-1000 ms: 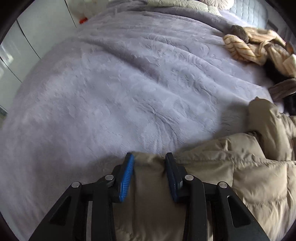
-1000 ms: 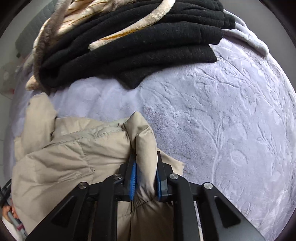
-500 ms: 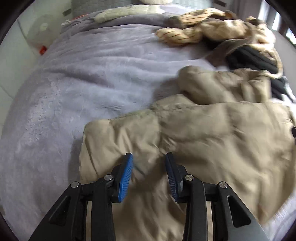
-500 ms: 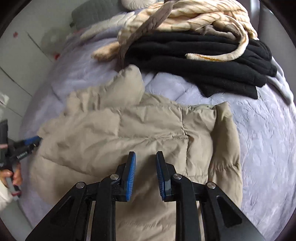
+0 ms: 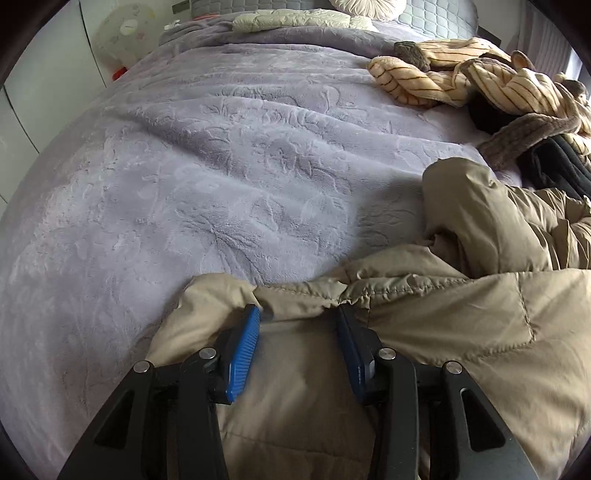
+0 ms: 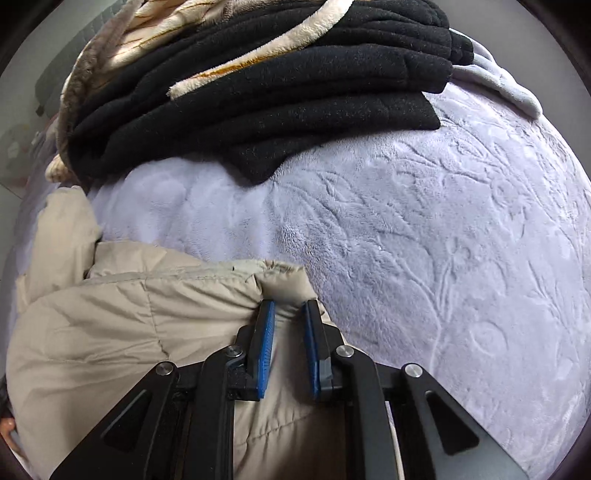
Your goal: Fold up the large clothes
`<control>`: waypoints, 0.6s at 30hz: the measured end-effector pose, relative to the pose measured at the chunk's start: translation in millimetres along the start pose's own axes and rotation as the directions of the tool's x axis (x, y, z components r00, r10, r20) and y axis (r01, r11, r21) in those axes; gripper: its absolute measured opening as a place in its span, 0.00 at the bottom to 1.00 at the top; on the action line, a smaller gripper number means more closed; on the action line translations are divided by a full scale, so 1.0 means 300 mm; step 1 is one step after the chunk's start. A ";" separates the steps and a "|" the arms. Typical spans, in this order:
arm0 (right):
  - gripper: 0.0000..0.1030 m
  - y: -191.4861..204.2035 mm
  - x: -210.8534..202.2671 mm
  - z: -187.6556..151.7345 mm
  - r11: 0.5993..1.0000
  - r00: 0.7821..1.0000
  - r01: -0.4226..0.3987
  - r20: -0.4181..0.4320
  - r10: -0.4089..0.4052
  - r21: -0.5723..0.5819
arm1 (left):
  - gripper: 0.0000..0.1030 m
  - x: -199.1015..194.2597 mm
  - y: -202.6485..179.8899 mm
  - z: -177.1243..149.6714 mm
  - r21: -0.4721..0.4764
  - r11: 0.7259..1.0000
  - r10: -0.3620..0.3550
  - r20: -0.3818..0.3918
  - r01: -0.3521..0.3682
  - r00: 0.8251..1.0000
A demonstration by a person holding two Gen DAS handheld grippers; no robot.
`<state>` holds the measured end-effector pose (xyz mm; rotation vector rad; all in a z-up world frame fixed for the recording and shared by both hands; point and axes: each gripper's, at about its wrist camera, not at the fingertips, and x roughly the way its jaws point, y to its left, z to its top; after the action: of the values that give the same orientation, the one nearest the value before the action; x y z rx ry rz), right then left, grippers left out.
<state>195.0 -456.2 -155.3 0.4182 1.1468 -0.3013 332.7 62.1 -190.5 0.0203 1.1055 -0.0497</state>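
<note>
A beige puffer jacket (image 5: 461,332) lies rumpled on the lilac bed blanket (image 5: 221,166), one sleeve humped up at its right. My left gripper (image 5: 298,314) stands at the jacket's far hem. The hem is gathered between its blue pads, touching both, while the jaws are opening. In the right wrist view the jacket (image 6: 129,314) fills the lower left. My right gripper (image 6: 289,306) pinches a puffed fold at the jacket's far right corner, and its jaws are closing on it.
A stack of black garments (image 6: 277,92) with a striped cream fleece (image 5: 480,81) on top lies beyond the jacket. Pillows (image 5: 295,16) and a white fan (image 5: 125,33) stand at the far end. Bare blanket (image 6: 443,240) spreads right of the right gripper.
Half a second ago both cameras looked from higher over the spread jacket; now both sit low at its far edge again. The left jaws stand wider, the right jaws narrower.
</note>
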 end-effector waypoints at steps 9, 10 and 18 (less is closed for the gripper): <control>0.20 -0.025 -0.211 0.005 1.000 1.000 0.001 0.020 -0.002 0.018 | 0.45 -0.161 0.119 0.029 -0.098 0.994 0.037 -0.038 -0.041 0.999; 0.22 -0.025 -0.242 -0.007 1.000 1.000 -0.004 0.024 0.003 0.016 | 0.45 -0.196 0.122 0.016 -0.075 0.996 0.046 -0.041 -0.049 0.998; 0.44 -0.024 -0.443 -0.254 0.990 0.992 -0.127 0.006 0.126 0.065 | 0.45 -0.360 0.099 -0.187 -0.023 1.000 0.016 -0.127 -0.019 0.992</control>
<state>78.8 -424.5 -60.4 0.5455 1.1053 -0.2285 235.8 97.3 -119.5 0.0121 1.2330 -0.0193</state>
